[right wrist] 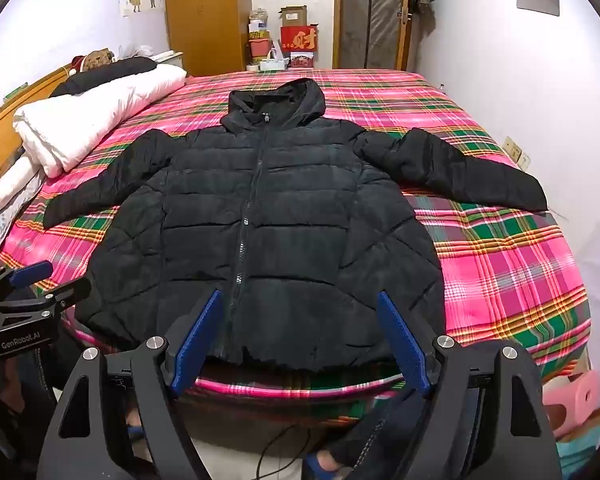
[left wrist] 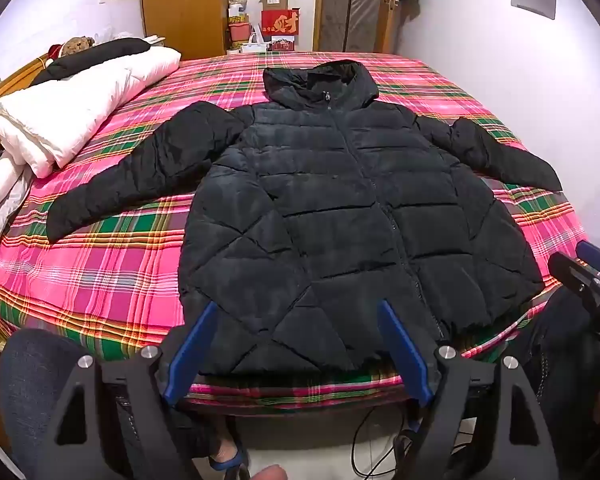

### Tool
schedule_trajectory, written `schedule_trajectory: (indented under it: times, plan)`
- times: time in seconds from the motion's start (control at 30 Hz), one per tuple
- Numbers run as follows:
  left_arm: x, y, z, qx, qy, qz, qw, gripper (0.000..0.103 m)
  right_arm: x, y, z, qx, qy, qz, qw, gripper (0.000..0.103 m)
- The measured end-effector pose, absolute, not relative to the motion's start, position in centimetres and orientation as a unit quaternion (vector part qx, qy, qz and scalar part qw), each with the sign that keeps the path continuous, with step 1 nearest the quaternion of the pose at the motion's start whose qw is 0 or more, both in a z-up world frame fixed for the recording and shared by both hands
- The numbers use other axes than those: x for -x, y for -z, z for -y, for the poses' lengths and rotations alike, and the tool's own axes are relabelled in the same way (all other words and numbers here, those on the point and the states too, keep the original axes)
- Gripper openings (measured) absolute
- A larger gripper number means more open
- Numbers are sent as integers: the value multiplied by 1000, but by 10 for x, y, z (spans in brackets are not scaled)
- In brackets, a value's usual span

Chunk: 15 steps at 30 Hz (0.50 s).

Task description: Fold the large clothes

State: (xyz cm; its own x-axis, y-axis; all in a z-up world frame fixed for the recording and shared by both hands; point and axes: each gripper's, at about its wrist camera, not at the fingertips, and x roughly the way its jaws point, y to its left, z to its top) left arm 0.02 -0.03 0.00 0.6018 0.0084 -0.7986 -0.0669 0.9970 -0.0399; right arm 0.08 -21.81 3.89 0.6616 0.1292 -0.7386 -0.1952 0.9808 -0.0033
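Note:
A black quilted hooded jacket lies flat, front up and zipped, on the bed, sleeves spread out to both sides, hood at the far end. It also shows in the right wrist view. My left gripper is open and empty, held above the jacket's near hem. My right gripper is open and empty, also above the near hem. The right gripper shows at the right edge of the left wrist view; the left gripper shows at the left edge of the right wrist view.
The bed has a pink and green plaid sheet. A folded white duvet with a dark garment on it lies along the bed's left side. Boxes and a wardrobe stand beyond the bed. A wall is on the right. Cables lie on the floor below.

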Motion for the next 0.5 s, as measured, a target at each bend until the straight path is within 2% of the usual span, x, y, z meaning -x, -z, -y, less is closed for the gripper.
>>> schedule_trajectory:
  times: [0.5]
  plan:
    - [0,-3,1,31,-28,-441,897,83,1,-40,216,44,-88,-401,911,79]
